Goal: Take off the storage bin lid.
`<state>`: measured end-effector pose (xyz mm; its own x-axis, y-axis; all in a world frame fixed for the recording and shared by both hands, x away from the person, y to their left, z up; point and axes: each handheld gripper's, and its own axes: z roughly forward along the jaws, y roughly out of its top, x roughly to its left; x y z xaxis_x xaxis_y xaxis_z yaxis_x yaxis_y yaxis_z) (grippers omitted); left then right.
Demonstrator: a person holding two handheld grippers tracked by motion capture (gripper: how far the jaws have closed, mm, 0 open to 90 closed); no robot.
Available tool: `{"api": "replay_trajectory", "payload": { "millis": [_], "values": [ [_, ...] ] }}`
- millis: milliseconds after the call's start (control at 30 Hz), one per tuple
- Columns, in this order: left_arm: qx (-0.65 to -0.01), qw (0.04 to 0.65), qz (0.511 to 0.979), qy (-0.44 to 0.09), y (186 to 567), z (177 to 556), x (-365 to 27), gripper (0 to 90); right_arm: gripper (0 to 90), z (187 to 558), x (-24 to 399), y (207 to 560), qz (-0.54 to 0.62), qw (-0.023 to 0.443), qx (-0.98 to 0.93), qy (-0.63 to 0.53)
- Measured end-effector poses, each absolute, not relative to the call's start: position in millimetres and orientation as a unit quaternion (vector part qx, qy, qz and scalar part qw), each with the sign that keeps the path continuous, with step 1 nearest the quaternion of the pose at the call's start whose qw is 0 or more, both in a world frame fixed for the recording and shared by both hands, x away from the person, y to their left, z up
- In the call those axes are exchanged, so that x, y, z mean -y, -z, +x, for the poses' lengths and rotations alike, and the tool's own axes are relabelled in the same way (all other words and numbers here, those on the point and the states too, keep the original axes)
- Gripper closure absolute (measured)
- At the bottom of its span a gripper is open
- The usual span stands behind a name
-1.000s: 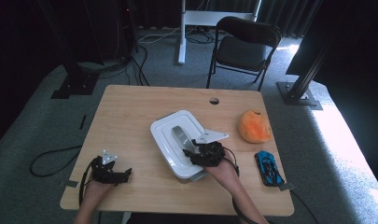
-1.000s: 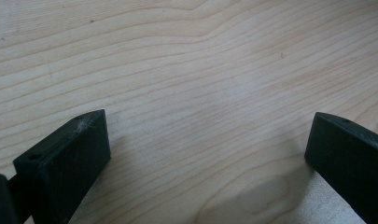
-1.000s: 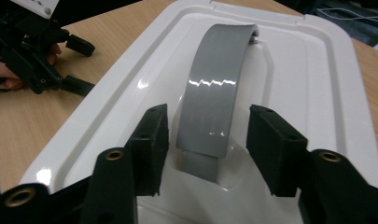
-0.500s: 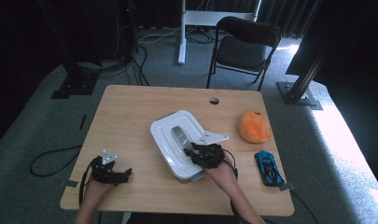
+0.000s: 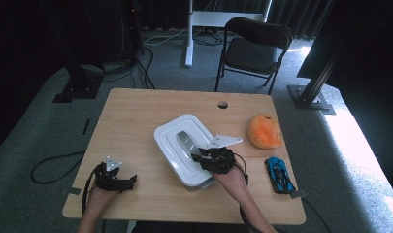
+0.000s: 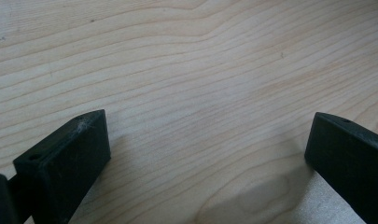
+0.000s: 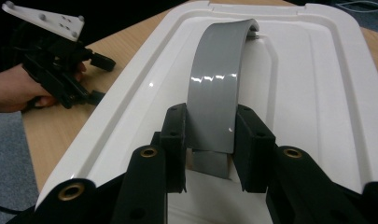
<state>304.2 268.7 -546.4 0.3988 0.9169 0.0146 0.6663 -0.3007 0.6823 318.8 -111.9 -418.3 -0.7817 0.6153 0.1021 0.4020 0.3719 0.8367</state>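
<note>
Your right gripper [image 5: 200, 156] sits on the lidded box [image 5: 170, 145], its jaws either side of the handle [image 7: 217, 93]. To its right lie the round fruit [image 5: 264, 131] and toy car [image 5: 279, 174]; your left gripper [image 5: 128, 180] rests well to its left on the surface [image 5: 136, 111].

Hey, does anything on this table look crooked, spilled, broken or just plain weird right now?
Nothing spilled or broken. The white lidded box sits askew to the table edges, and the right gripper is clamped on its grey handle. The orange plush and blue toy car lie apart, undisturbed.
</note>
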Motion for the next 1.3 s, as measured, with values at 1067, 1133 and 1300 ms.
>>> {"api": "replay_trajectory", "payload": {
  "millis": [1067,1133,1300],
  "values": [
    [-0.507,0.303,0.779,-0.208,546.5,304.3,-268.8,0.5,68.0,347.3,140.9,374.6,0.341,0.162,-0.79,-0.483],
    [-0.507,0.303,0.779,-0.208,546.4,304.3,-268.8,0.5,68.0,349.3,144.0,373.8,0.344,0.16,-0.787,-0.486],
    [-0.508,0.303,0.779,-0.208,546.5,304.3,-268.8,0.5,68.0,354.8,153.3,372.4,0.357,0.167,-0.78,-0.487]
  ]
}}
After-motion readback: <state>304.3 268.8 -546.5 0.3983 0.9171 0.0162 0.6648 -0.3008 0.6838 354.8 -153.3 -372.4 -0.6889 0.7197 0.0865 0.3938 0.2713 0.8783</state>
